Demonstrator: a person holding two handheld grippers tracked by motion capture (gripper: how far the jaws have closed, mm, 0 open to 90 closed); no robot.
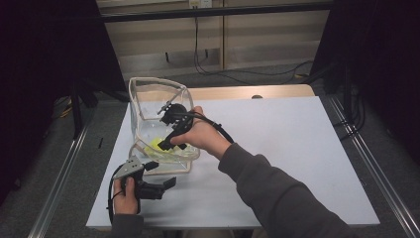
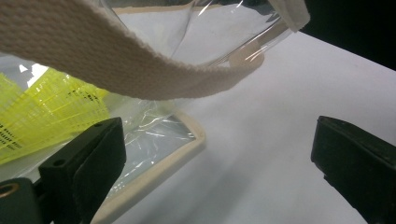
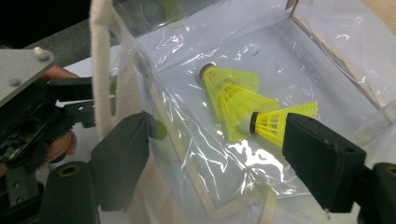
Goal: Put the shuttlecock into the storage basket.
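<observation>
A clear plastic bag (image 1: pixel 148 94) with cream trim stands on the white table (image 1: pixel 297 148). Two yellow shuttlecocks lie on its bottom, one (image 3: pixel 229 86) behind the other (image 3: pixel 280 122), and they show as a yellow patch (image 1: pixel 157 145) from above. My right gripper (image 1: pixel 168 144) reaches down into the bag's mouth; its jaws (image 3: pixel 224 163) stand open above the shuttlecocks with nothing between them. My left gripper (image 1: pixel 161 174) sits beside the bag's near corner, open (image 2: pixel 215 158). The bag's cream strap (image 2: pixel 116 70) hangs over it, untouched by the pads.
The bag's cream bottom edge (image 2: pixel 159 168) lies just ahead of the left jaws. The white table stretches bare to the right of the bag. Cables run along the floor behind the table, and metal rails flank both sides.
</observation>
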